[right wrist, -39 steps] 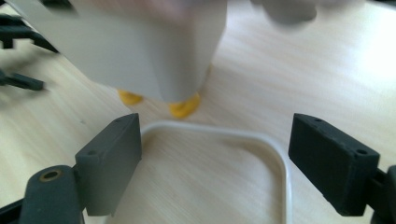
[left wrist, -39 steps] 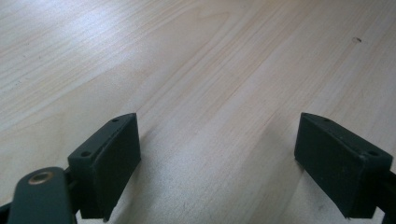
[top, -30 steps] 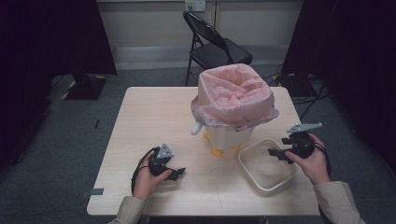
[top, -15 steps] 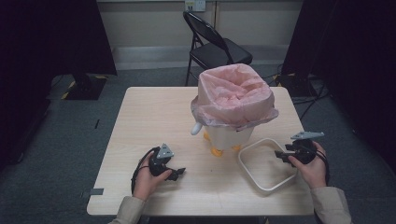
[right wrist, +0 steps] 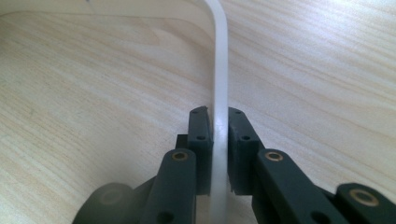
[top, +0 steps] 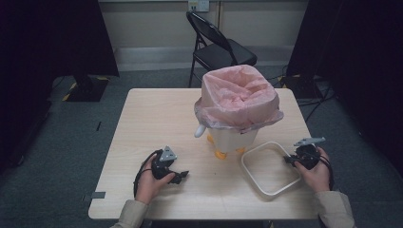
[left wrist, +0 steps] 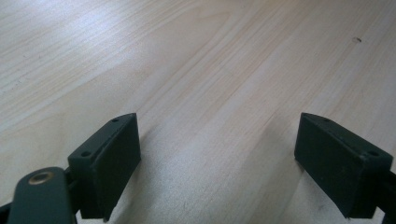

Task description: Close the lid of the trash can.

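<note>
High view: right gripper clamps the near right edge of the white ring, which lies flat on the bench just right of the bin. Pink bag is draped over the bin's top, so the ring looks meant to hold it down. Right gripper view: jaws pinch the ring's thin rim. Left gripper rests on the bench, jaws wide apart, empty, probably waiting to steady the bin.

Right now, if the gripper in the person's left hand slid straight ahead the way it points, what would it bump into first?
Probably nothing soon: the left gripper, jaws wide open, points right across the bare pale wooden table. Farther along that line lies the white rounded-square plastic ring, though depth is hard to judge.
</note>
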`<action>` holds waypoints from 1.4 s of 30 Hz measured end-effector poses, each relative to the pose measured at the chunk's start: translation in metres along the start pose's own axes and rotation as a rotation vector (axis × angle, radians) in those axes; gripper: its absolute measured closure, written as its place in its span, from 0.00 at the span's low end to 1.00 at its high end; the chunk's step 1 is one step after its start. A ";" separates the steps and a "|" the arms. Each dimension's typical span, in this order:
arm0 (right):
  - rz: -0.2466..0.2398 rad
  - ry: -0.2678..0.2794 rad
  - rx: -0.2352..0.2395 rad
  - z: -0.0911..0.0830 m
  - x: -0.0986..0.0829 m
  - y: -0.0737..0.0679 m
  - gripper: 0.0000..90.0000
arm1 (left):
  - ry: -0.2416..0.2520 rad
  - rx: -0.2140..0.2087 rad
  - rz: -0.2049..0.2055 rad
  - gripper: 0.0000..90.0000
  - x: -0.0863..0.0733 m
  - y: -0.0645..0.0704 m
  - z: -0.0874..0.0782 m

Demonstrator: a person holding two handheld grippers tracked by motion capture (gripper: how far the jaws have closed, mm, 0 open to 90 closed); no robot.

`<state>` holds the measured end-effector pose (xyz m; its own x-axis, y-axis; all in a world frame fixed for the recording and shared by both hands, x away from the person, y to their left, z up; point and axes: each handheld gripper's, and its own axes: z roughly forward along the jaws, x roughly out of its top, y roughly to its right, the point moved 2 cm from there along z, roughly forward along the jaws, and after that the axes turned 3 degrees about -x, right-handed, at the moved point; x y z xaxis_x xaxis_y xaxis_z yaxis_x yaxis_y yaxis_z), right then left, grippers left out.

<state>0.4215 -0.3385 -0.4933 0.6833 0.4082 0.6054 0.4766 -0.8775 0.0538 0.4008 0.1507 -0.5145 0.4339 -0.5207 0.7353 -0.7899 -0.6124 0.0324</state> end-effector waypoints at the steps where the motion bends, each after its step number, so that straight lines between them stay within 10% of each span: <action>1: 0.000 0.000 0.000 0.000 0.000 0.000 0.93 | 0.000 0.000 0.000 0.15 0.000 0.000 0.000; 16: -0.046 -0.016 0.039 -0.006 0.005 -0.002 0.94 | 0.001 -0.001 0.000 0.15 0.000 0.000 0.000; 42: -0.067 0.042 0.083 -0.095 0.041 0.024 0.94 | 0.000 -0.003 0.002 0.15 0.000 0.000 0.000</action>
<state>0.4088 -0.3665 -0.3918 0.6258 0.4526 0.6352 0.5654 -0.8243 0.0302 0.4012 0.1507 -0.5145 0.4320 -0.5221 0.7354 -0.7920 -0.6096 0.0325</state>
